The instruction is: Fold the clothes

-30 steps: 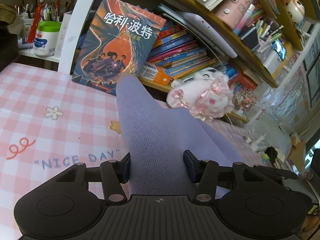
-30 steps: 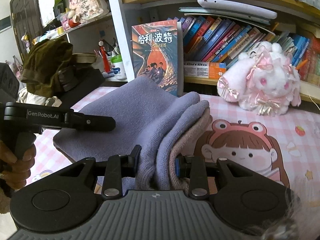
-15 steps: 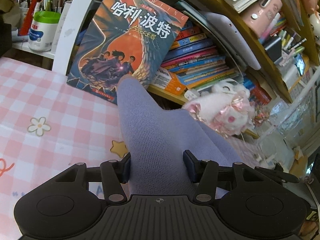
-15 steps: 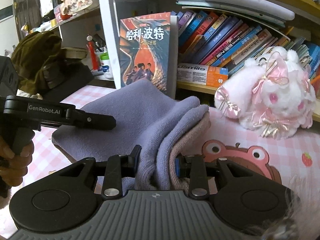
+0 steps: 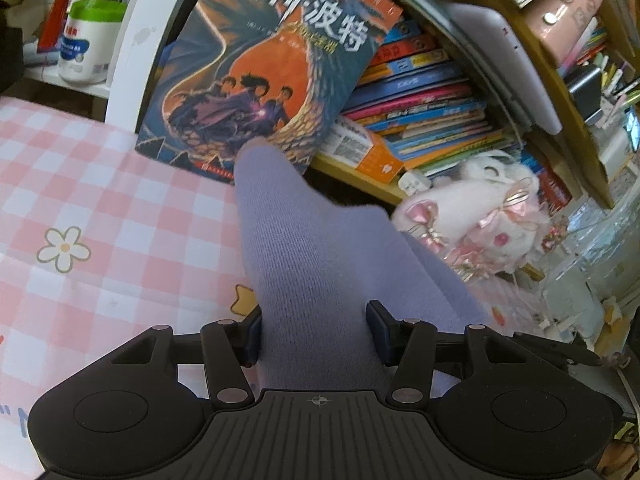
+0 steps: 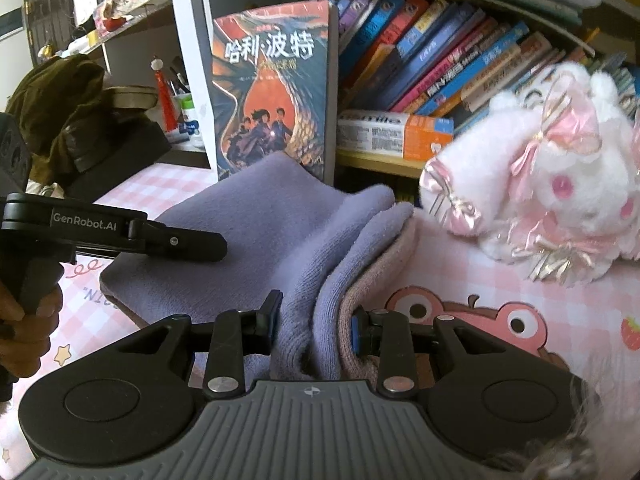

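Observation:
A lavender knit garment (image 5: 316, 264) with a dusty pink inner layer (image 6: 384, 264) hangs folded between both grippers above the pink checked tablecloth (image 5: 100, 208). My left gripper (image 5: 314, 334) is shut on a thick fold of it, the cloth bulging up between the pads. My right gripper (image 6: 316, 322) is shut on the bunched lavender and pink edges. In the right wrist view the left gripper (image 6: 196, 240) reaches in from the left, held by a person's hand (image 6: 28, 320), over the garment's flat panel (image 6: 224, 248).
A bookshelf with leaning books (image 6: 448, 72) and an upright dragon-cover book (image 5: 272, 76) stands just beyond the garment. A white and pink plush toy (image 6: 552, 196) sits at the right. A green-lidded tub (image 5: 86, 46) and pens stand at the left.
Both grippers carried the garment toward the bookshelf and a little lower; the dragon-cover book and plush toy now loom larger. Both grips held.

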Action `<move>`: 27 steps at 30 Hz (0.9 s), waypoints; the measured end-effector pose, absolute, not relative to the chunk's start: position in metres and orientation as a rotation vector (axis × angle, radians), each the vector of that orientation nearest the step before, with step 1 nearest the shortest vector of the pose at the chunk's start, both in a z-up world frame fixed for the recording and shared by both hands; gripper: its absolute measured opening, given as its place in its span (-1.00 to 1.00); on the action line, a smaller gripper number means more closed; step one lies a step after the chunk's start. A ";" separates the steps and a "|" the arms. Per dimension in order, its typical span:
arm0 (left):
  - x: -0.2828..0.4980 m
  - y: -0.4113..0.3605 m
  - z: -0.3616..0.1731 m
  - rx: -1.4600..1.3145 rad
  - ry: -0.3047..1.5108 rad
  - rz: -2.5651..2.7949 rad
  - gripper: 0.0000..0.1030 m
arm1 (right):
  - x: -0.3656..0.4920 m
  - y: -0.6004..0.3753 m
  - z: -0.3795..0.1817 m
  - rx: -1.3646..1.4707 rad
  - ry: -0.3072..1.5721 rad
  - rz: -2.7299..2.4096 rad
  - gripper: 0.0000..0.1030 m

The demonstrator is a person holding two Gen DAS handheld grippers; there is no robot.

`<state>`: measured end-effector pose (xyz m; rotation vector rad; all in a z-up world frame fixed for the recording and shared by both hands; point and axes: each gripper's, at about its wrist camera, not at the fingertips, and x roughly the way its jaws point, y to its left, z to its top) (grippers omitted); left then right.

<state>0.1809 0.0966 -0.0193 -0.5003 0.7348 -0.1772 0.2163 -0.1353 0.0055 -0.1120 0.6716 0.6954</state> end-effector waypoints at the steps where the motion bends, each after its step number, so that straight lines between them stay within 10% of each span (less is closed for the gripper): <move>1: 0.182 0.097 -0.021 -0.502 0.739 -0.174 -0.01 | 0.218 -0.135 0.003 -0.107 0.677 0.693 -0.43; 10: 0.184 0.098 -0.026 -0.504 0.771 -0.131 0.17 | 0.223 -0.142 -0.008 -0.005 0.741 0.655 -0.31; 27: 0.122 0.072 0.015 -0.287 0.685 0.039 0.58 | 0.183 -0.153 0.028 0.039 0.705 0.515 0.69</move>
